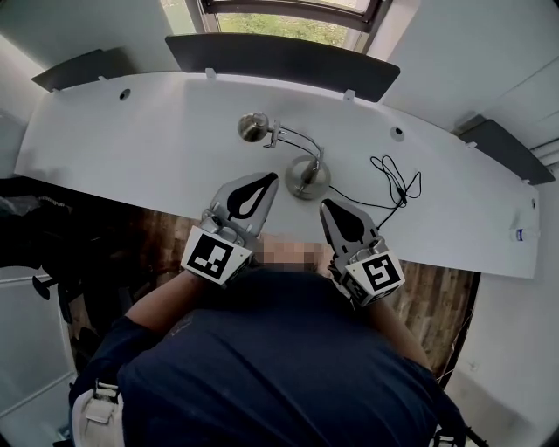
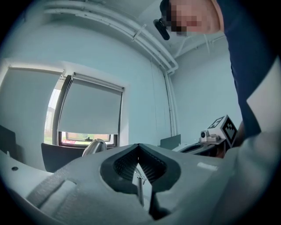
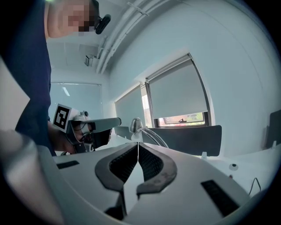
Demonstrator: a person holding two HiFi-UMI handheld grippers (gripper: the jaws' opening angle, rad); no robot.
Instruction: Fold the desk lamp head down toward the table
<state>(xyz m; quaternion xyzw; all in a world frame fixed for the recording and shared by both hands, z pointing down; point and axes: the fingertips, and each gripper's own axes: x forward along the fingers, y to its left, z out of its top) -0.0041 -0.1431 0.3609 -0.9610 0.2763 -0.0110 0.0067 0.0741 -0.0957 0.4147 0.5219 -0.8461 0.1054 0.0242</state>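
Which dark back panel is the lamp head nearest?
Middle panel, the long one under the window; the lamp head sits before it, the others at the desk's ends.

Silver desk lamp (image 1: 307, 179), black cord (image 1: 397, 188), white table (image 1: 157, 148), grey left gripper (image 1: 274, 176) and right gripper (image 1: 324, 204), black-and-white marker cubes (image 1: 212, 256)

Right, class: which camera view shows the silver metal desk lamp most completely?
The head view: the silver metal desk lamp shows whole, seen from above. The left gripper view shows only its head, partly hidden; the right gripper view mostly its head, small and distant.
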